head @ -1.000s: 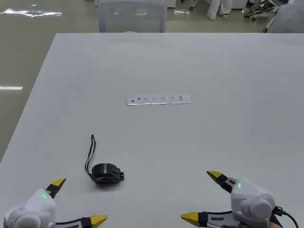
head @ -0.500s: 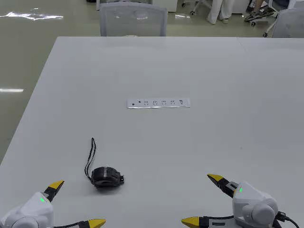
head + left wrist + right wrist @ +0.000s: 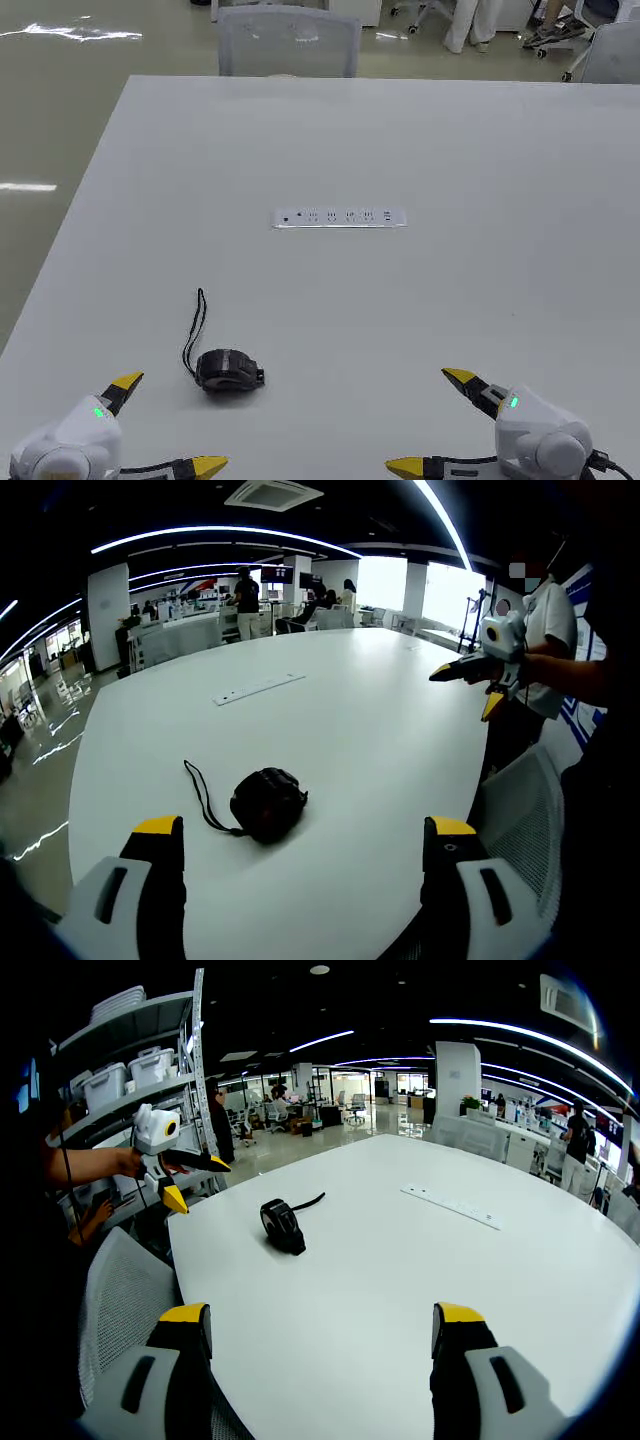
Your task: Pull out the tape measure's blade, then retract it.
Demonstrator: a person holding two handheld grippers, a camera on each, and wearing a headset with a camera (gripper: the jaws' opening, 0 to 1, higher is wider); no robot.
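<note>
1. My left tongs (image 3: 167,423) and right tongs (image 3: 430,421) both stand apart, empty; the tape measure (image 3: 229,370) lies on the desk (image 3: 450,150) near the left pair.
2. I judge its case rigid, light, slippery; I'd clamp its flat sides, draw the blade with the other pair.

1. Lower left of the head view, the tape measure (image 3: 229,370) is showing black, and its cord (image 3: 192,330) is black too.
2. The table (image 3: 450,140) is reading plain white.
3. At centre, the power strip (image 3: 340,218) is showing white with small dark marks.
4. At the bottom corners, the left gripper (image 3: 166,423) and right gripper (image 3: 432,421) are showing white bodies, yellow jaw tips and green lights.
5. Upper left, the floor (image 3: 50,110) is gleaming pale olive.
</note>
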